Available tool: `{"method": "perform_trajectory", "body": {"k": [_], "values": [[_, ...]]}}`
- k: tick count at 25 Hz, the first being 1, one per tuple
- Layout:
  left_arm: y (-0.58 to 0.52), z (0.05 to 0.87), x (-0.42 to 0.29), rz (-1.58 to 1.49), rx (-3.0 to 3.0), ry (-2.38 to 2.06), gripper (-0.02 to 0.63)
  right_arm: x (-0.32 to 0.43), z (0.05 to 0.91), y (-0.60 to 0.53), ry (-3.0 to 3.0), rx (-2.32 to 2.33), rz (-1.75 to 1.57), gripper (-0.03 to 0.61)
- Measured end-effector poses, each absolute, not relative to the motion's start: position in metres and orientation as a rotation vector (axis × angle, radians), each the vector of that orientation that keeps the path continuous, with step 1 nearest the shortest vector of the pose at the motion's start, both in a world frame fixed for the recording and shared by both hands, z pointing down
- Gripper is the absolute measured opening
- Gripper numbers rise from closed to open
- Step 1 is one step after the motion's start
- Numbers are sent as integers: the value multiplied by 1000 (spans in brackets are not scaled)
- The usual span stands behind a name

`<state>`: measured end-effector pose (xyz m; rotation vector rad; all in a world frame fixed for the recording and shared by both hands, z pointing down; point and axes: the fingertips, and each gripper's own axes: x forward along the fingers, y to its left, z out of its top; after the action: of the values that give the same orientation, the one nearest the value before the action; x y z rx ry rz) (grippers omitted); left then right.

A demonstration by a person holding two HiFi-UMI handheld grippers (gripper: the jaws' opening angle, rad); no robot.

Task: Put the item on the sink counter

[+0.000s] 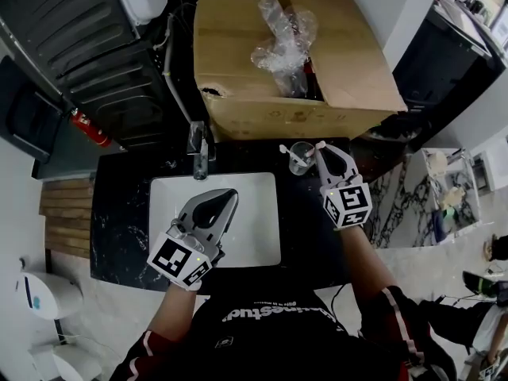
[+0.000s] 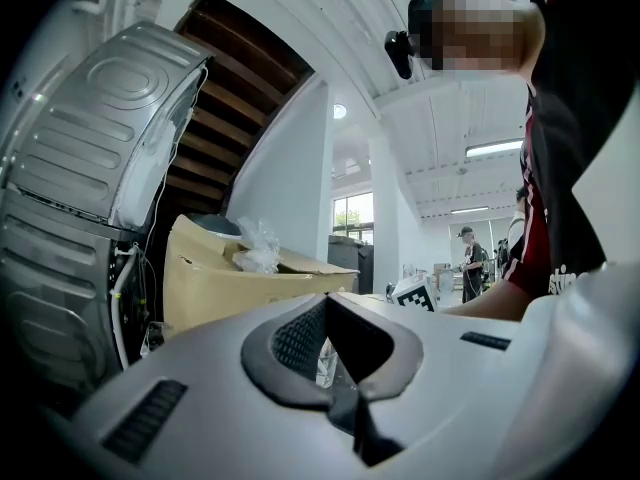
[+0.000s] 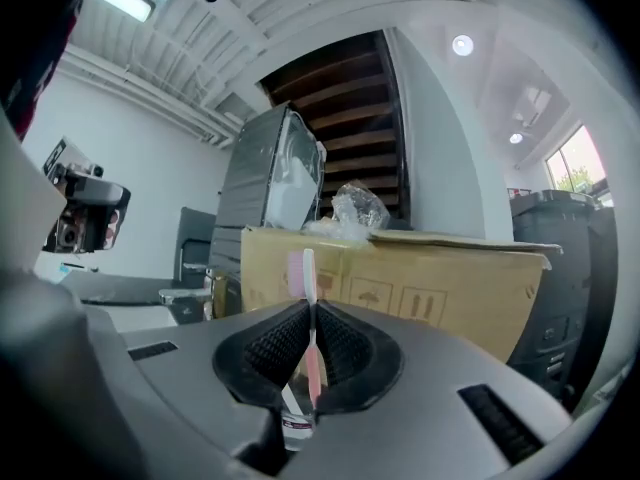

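Handling symbols [image 3: 395,298] are printed on the side of the large cardboard box [image 1: 238,54], which fills the twelve o'clock part of the head view; no words on it can be read. The box is open at the top, and crumpled clear plastic [image 1: 282,38] is seen bulging out of it.

Below the box, a black marbled sink counter [image 1: 127,213] is spread across the middle of the view. A white basin [image 1: 254,236] is sunk into it, with a faucet [image 1: 200,153] at the basin's eleven o'clock. White lettering [image 1: 258,312] is carried on the person's dark shirt at six o'clock; it is upside down and cannot be read whole.

The left gripper [image 1: 228,197] is held over the basin with its jaws pressed together and nothing between them. The right gripper [image 1: 321,148] is held over the counter at the basin's two o'clock. Black-and-white square markers are borne on the cubes of both.

A clear cup [image 1: 300,155] is stood on the counter just beside the right gripper's tips, with something pale slanted inside it that cannot be identified.

The pink toothbrush [image 3: 304,308] is clamped between the right gripper's pads, upright in that gripper's view, its bristled head above them. A small label [image 3: 297,425] is glimpsed beneath the pads, its print too small to be read.
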<state>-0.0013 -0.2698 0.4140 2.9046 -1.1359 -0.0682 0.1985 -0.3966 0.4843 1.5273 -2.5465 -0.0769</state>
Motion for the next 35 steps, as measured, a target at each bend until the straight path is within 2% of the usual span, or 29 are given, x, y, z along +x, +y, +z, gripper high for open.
{"method": "perform_trajectory", "body": {"k": [10, 22, 28, 35], "values": [[-276, 426, -1, -28, 2875, -1160, 14, 167, 533, -399, -2445, 1317, -253, 51], [-270, 425, -9, -39, 2858, -1190, 14, 151, 550, -387, -2399, 1172, -329, 53], [-266, 420, -13, -53, 2860, -1194, 14, 152, 545, -377, -2395, 1156, -318, 129], [-258, 407, -15, -66, 2899, -1178, 14, 155, 493, -350, -2459, 1233, -361, 156]]}}
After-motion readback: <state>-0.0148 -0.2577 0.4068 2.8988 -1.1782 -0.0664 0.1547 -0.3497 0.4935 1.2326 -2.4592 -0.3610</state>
